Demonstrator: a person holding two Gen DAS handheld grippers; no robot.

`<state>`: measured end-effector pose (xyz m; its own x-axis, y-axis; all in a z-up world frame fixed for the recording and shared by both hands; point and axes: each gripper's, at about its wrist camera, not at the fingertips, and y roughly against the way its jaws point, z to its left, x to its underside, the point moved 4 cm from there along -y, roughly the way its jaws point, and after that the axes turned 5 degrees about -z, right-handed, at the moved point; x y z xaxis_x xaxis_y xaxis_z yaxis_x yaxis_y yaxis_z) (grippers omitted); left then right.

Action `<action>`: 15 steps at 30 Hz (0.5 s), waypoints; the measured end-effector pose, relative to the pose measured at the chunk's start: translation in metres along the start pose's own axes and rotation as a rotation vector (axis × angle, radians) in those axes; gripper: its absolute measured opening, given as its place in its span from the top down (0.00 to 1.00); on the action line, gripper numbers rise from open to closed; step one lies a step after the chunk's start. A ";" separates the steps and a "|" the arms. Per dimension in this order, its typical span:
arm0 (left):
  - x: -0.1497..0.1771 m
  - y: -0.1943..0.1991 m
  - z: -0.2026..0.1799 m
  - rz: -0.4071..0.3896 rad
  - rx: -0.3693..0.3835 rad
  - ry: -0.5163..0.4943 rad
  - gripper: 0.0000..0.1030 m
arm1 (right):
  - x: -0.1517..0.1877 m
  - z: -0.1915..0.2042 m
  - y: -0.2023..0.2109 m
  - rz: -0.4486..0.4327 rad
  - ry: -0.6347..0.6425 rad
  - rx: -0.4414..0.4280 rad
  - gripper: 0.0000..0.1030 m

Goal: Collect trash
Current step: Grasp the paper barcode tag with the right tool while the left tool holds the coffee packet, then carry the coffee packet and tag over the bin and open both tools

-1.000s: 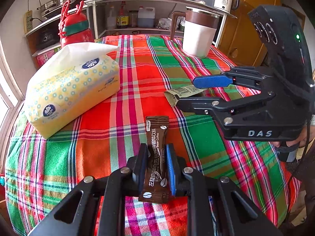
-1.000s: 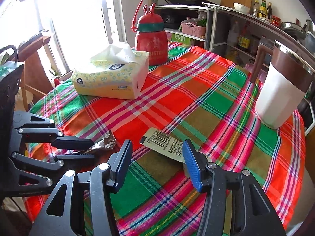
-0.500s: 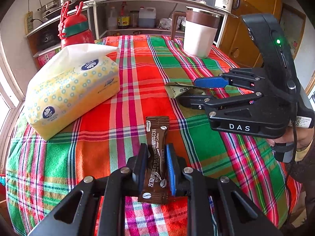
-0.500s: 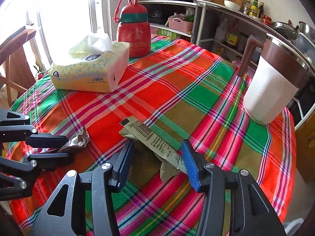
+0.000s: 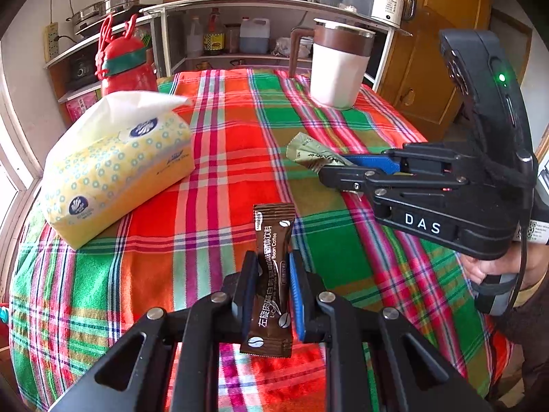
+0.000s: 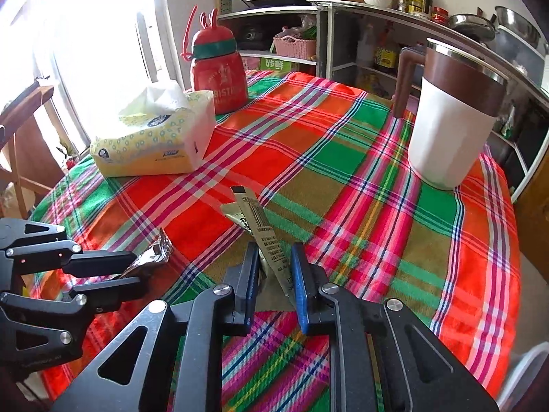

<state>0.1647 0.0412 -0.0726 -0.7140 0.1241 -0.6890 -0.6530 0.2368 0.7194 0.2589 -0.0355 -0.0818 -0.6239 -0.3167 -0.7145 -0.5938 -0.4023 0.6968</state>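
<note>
My left gripper (image 5: pixel 271 285) is shut on a brown coffee sachet (image 5: pixel 272 261) that sticks up between its pads above the plaid tablecloth (image 5: pixel 223 158). My right gripper (image 6: pixel 274 274) is shut on a pale green sachet wrapper (image 6: pixel 255 219), whose printed end pokes forward past the fingertips. In the left wrist view the right gripper (image 5: pixel 346 168) sits at the right with the green wrapper (image 5: pixel 310 152) jutting from its jaws. The right wrist view shows the left gripper (image 6: pixel 133 267) at the left edge, pinching the coffee sachet's silver-looking end (image 6: pixel 156 252).
A yellow tissue pack (image 5: pixel 113 161) lies on the left of the table with a red bottle (image 5: pixel 120 65) behind it. A white and brown mug (image 5: pixel 338 68) stands at the far right. Shelves with kitchenware (image 5: pixel 240 34) line the wall beyond; a hand (image 5: pixel 494 267) holds the right gripper.
The right gripper's jaws have closed from wide apart onto the green wrapper, and the wrapper's end now stands up off the cloth. The left gripper has kept its hold on the coffee sachet.
</note>
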 end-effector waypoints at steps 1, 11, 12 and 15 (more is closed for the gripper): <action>-0.001 0.001 -0.003 -0.004 -0.001 -0.004 0.81 | 0.000 -0.001 0.003 -0.004 -0.015 0.000 0.81; -0.012 0.024 -0.038 -0.070 0.018 -0.020 0.81 | 0.016 -0.019 0.064 -0.069 -0.129 0.032 0.81; -0.013 0.026 -0.043 -0.074 0.026 -0.022 0.81 | 0.018 -0.022 0.071 -0.079 -0.144 0.033 0.81; -0.016 0.031 -0.060 -0.087 0.047 -0.046 0.81 | 0.025 -0.031 0.093 -0.107 -0.183 0.053 0.81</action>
<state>0.1414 -0.0111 -0.0340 -0.6424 0.1450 -0.7525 -0.6986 0.2929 0.6528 0.2038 -0.1072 -0.0373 -0.6351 -0.1116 -0.7643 -0.6843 -0.3777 0.6238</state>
